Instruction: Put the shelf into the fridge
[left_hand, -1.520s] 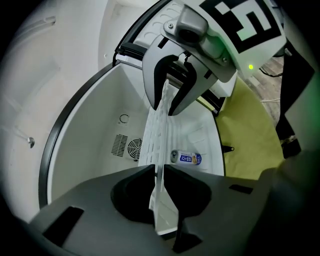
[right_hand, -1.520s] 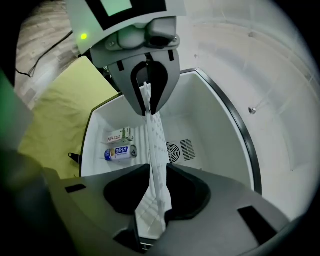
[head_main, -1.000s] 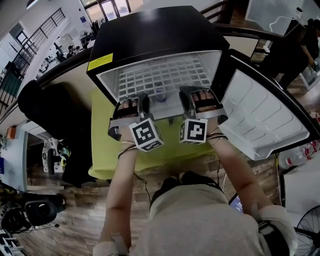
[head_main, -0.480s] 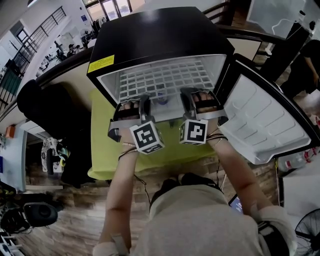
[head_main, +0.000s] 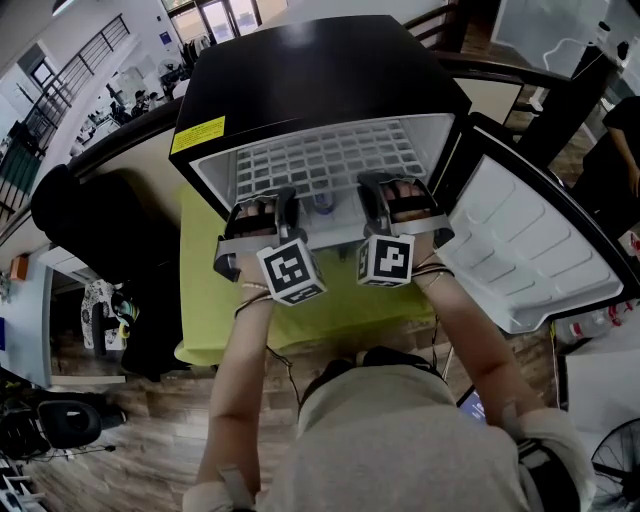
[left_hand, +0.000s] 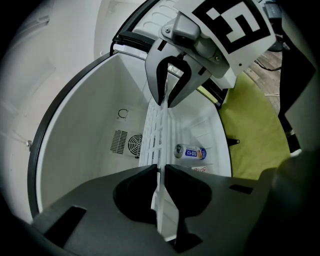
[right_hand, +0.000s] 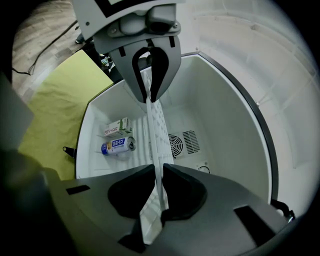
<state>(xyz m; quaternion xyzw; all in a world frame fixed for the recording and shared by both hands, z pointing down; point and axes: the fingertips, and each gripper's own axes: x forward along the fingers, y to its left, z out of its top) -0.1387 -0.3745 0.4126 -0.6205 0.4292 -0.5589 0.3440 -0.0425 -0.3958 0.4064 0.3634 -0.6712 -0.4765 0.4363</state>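
This looks like a large open-plan office or lab hall. The floor (head_main: 120, 440) is wood plank, and a dark metal railing (head_main: 80, 75) runs along the far left, like the edge of a raised level. Beyond it, people sit at crowded desks (head_main: 140, 100), with tall glazed doors (head_main: 225, 15) at the far end. A black swivel chair (head_main: 50, 425) stands near left and a floor fan (head_main: 620, 465) near right. The small black fridge (head_main: 310, 70) sits free-standing on a table under a yellow-green cloth (head_main: 205, 300)
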